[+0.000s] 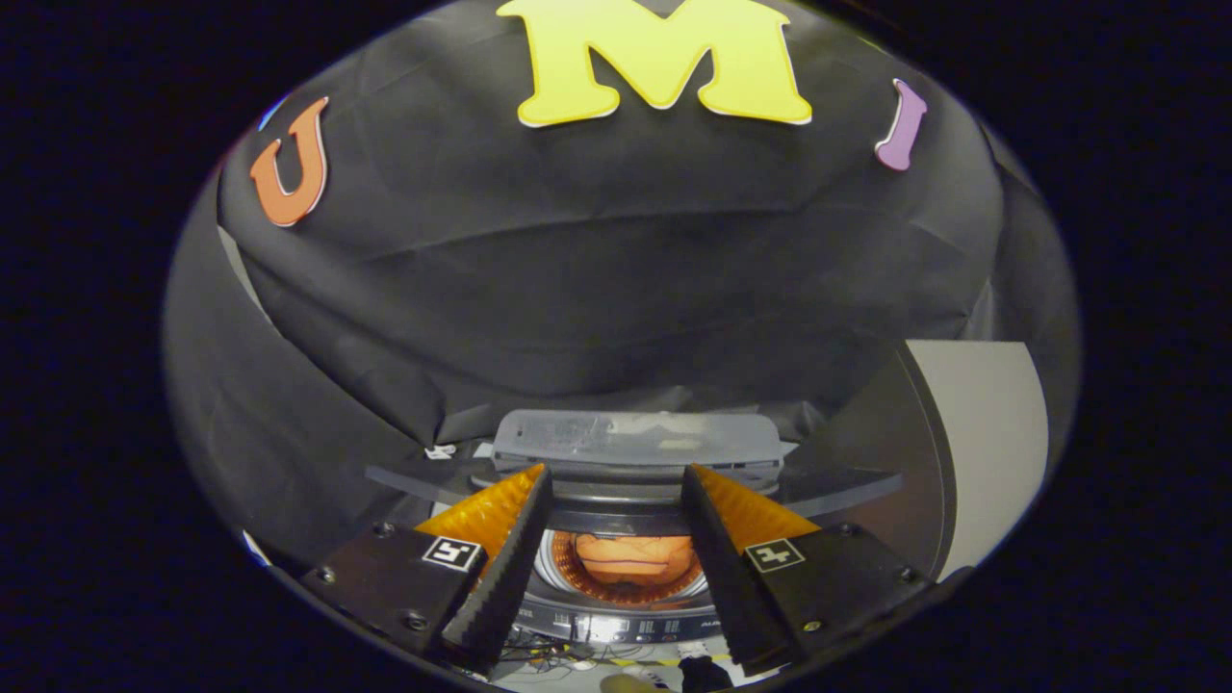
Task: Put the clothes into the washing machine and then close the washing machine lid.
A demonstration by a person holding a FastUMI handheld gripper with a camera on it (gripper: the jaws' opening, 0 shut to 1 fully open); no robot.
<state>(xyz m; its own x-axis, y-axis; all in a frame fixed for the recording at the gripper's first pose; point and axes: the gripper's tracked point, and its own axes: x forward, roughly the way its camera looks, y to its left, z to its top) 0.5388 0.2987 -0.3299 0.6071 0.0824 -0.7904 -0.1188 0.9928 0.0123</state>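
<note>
The washing machine stands below, seen between my fingers. Its round drum holds an orange garment. The clear lid stands raised at the back of the machine, just beyond my fingertips. My gripper hovers above the drum opening. Its fingers are open, apart by about the width of the drum, with nothing between them.
The black cloth wall hangs close behind the machine. A pale grey panel stands to the right. A dark shelf edge runs across at the lid's base. Cables lie on the floor in front of the control panel.
</note>
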